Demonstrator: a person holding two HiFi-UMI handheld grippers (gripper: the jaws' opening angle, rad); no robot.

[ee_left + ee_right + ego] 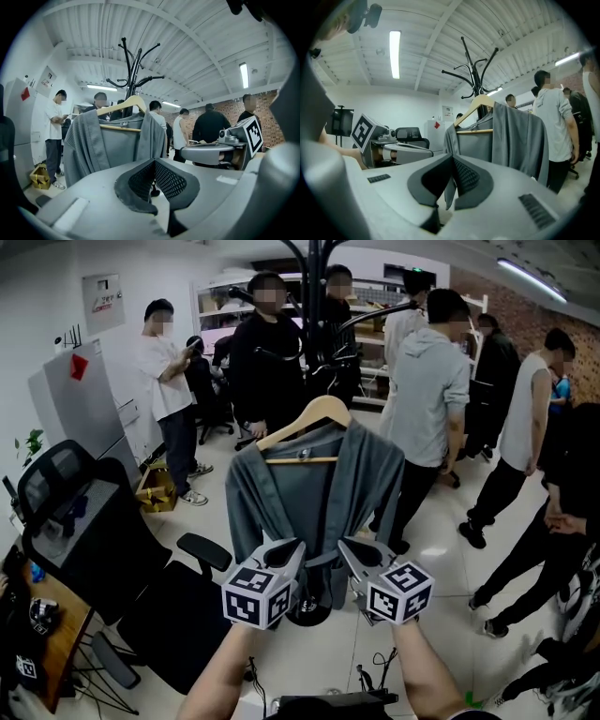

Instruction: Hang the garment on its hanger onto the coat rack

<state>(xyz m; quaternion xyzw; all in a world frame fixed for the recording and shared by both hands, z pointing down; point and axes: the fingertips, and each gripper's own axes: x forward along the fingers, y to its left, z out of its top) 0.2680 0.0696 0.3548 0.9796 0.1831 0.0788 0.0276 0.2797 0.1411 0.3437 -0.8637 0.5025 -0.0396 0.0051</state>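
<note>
Busy workshop room: pale tiled floor (441,549), ribbed white ceiling, brick wall (539,310) far right, people all round.

Grey garment (314,493) is on its wooden hanger (302,423), hanging off the black coat rack (314,268) right at the pole, below the curved arms. It hangs straight, front open, sleeves down both sides, hanger crossbar showing at the collar. Neither of your tools touches it.

Your left gripper (153,162): jaws closed tip to tip, meshed pads (169,180) forming a V, nothing in them. Only floor shows through the slot behind the tips. Your right gripper (452,158): same, tips together, empty. A grey strip shows in its slot. It looks like the garment's sleeve seen through from behind, not pinched, though the wide-angle view makes that hard to confirm.

Head view: both grippers side by side, near each other but apart, held low in front of the garment's lower part, marker cubes facing you, your bare forearms (220,671) below.

Around the rack:
- person in a grey hoodie (427,390) just right of the garment, back turned
- person in black (267,352) behind the rack on the left
- person in a white T-shirt (164,371) further left, near a white cabinet (80,404)

Black office chair (89,521) sits at your left, wooden desk edge (61,638) in the lower left corner.
</note>
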